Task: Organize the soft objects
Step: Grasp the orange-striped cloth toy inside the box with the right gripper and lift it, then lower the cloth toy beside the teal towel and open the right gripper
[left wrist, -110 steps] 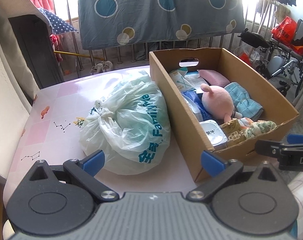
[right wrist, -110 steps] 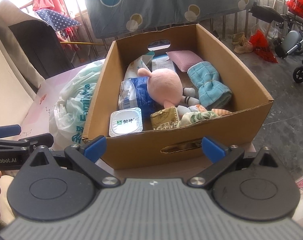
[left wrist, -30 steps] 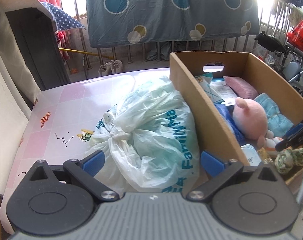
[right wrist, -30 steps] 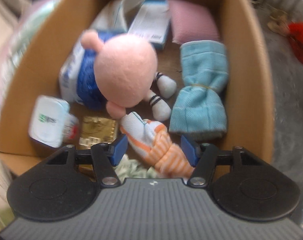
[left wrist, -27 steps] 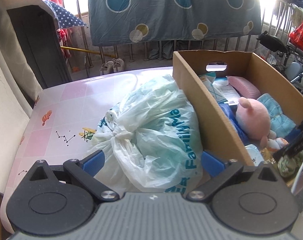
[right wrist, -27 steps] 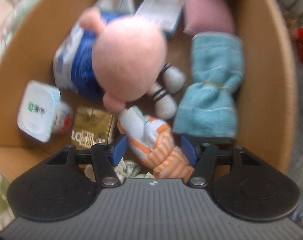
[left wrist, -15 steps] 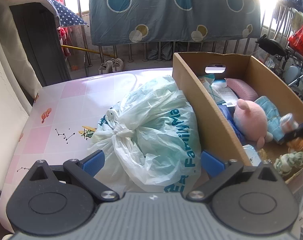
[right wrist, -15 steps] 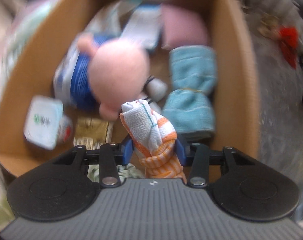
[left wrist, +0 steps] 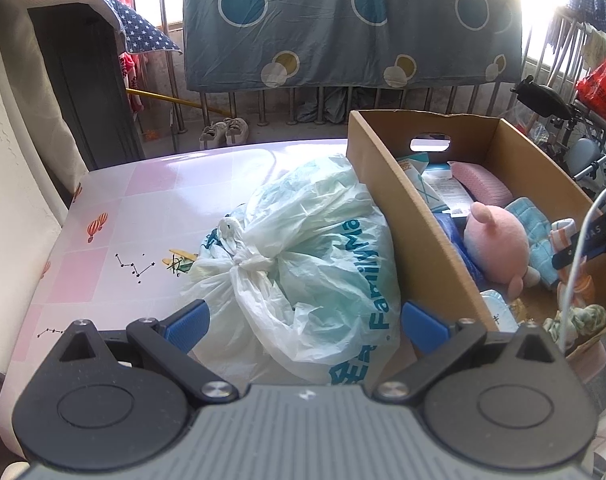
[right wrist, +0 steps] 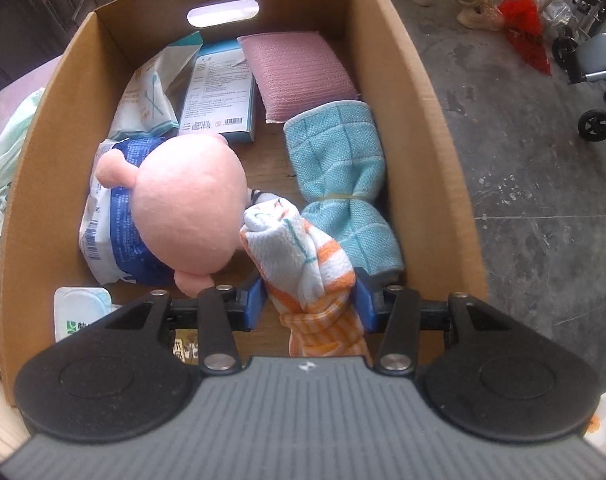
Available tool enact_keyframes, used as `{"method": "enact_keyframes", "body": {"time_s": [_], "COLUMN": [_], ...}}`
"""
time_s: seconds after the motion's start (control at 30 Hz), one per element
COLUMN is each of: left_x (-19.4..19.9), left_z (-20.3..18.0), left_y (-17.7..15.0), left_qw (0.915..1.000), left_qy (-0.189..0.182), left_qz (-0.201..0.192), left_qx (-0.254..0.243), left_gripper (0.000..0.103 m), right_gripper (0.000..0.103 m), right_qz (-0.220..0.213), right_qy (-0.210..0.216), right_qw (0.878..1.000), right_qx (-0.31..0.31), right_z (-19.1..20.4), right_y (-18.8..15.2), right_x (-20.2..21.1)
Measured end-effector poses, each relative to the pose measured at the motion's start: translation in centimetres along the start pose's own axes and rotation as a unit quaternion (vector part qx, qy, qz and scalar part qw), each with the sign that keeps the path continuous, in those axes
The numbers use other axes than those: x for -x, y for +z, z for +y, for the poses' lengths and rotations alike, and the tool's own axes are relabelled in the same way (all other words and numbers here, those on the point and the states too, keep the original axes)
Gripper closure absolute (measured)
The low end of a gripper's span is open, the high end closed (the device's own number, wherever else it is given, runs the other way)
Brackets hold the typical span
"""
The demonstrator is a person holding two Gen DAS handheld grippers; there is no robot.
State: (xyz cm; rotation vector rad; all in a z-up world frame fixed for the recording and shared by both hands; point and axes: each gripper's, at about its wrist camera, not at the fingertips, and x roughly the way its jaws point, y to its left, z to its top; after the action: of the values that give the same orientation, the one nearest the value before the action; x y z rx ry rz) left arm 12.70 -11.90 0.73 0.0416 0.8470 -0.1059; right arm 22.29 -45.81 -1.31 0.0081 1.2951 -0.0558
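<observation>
right gripper [right wrist: 309, 300] fingers pinched on the sock roll [right wrist: 303, 256], held above the box [right wrist: 431, 128] floor by the plush [right wrist: 187, 216] and blue towel [right wrist: 343, 184]. best move – lift straight up, clear the box wall, keep the squeeze firm since the roll is soft. left gripper [left wrist: 303, 322] fingers wide open, empty, over the bag [left wrist: 303, 248] on the worktop [left wrist: 151, 208]. left view alone shows bag and worktop – right view alone shows the pinch.
</observation>
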Motion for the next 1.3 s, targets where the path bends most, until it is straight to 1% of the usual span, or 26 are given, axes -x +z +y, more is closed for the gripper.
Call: {"method": "enact_keyframes", "body": {"time_s": [0.07, 0.13, 0.17, 0.2, 0.27, 0.3, 0.37, 0.43, 0.5, 0.57, 0.67, 0.8, 0.87, 0.9, 0.93, 1.03, 1.13, 1.2, 1.3], "left_x": [0.0, 0.0, 0.0, 0.0, 0.0, 0.0, 0.0, 0.0, 0.1, 0.1, 0.1, 0.0, 0.0, -0.1, -0.1, -0.2, -0.2, -0.2, -0.1], "left_z": [0.1, 0.1, 0.2, 0.2, 0.2, 0.3, 0.3, 0.3, 0.4, 0.4, 0.4, 0.6, 0.7, 0.7, 0.7, 0.7, 0.7, 0.7, 0.7], "left_y": [-0.1, 0.0, 0.0, 0.0, 0.0, -0.1, -0.1, -0.1, -0.1, -0.1, 0.0, 0.0, 0.0, 0.0, 0.0, -0.1, -0.1, -0.1, -0.2], "left_qw": [1.0000, 1.0000, 1.0000, 1.0000, 1.0000, 1.0000, 1.0000, 1.0000, 1.0000, 1.0000, 1.0000, 0.9999, 0.9999, 0.9999, 0.9999, 0.9999, 0.9999, 0.9999, 1.0000], "left_qy": [0.001, 0.002, 0.003, 0.003, 0.004, 0.004, 0.005, 0.005, 0.005, 0.004, 0.007, 0.008, 0.008, 0.008, 0.008, 0.008, 0.008, 0.008, 0.006], "left_qz": [-0.001, -0.001, -0.001, -0.001, -0.002, -0.002, -0.002, -0.004, -0.005, -0.005, -0.006, -0.006, -0.005, -0.004, -0.003, -0.003, -0.003, -0.002, -0.002], "left_qx": [0.001, 0.002, 0.002, 0.003, 0.004, 0.003, 0.003, 0.002, 0.003, 0.003, 0.002, 0.006, 0.008, 0.009, 0.008, 0.006, 0.007, 0.007, 0.007], "left_gripper": [0.000, 0.000, 0.000, 0.000, 0.000, 0.000, 0.000, 0.000, 0.000, 0.000, 0.000, 0.000, 0.000, 0.000, 0.000, 0.000, 0.000, 0.000, 0.000], "right_gripper": [0.057, 0.052, 0.049, 0.045, 0.042, 0.041, 0.040, 0.038, 0.037, 0.035, 0.034, 0.034, 0.036, 0.037, 0.040, 0.044, 0.046, 0.049, 0.051], "right_qz": [0.001, -0.004, -0.009, -0.019, -0.037, -0.037, -0.014, 0.031, 0.069, 0.099, 0.144, 0.177, 0.190, 0.193, 0.194, 0.192, 0.174, 0.158, 0.144], "right_qy": [-0.002, 0.005, 0.011, 0.017, 0.029, 0.038, 0.073, 0.101, 0.115, 0.113, 0.113, 0.103, 0.090, 0.080, 0.072, 0.065, 0.055, 0.037, 0.026], "right_qw": [1.000, 1.000, 1.000, 1.000, 0.999, 0.999, 0.997, 0.994, 0.991, 0.988, 0.981, 0.971, 0.966, 0.965, 0.964, 0.965, 0.970, 0.974, 0.982], "right_qx": [0.002, -0.004, -0.007, -0.010, -0.008, -0.008, -0.012, -0.016, -0.007, 0.018, 0.060, 0.121, 0.150, 0.161, 0.169, 0.165, 0.161, 0.155, 0.122], "right_z": [0.1, 0.0, -0.1, -0.1, -0.1, -0.1, -0.2, -0.1, 0.1, 0.7, 1.8, 3.3, 3.8, 4.0, 4.2, 3.9, 3.6, 3.4, 2.4], "right_y": [0.4, 0.6, 0.6, 0.6, 0.5, 0.4, 0.1, -0.2, -0.3, -0.5, -0.6, -0.6, -0.7, -0.8, -1.0, -1.2, -1.3, -1.3, -1.0], "right_x": [-0.4, -0.2, 0.2, 0.7, 1.9, 2.3, 2.7, 2.4, 1.9, 1.4, 0.5, -0.6, -1.3, -1.6, -2.0, -2.8, -2.6, -2.5, -2.5]}}
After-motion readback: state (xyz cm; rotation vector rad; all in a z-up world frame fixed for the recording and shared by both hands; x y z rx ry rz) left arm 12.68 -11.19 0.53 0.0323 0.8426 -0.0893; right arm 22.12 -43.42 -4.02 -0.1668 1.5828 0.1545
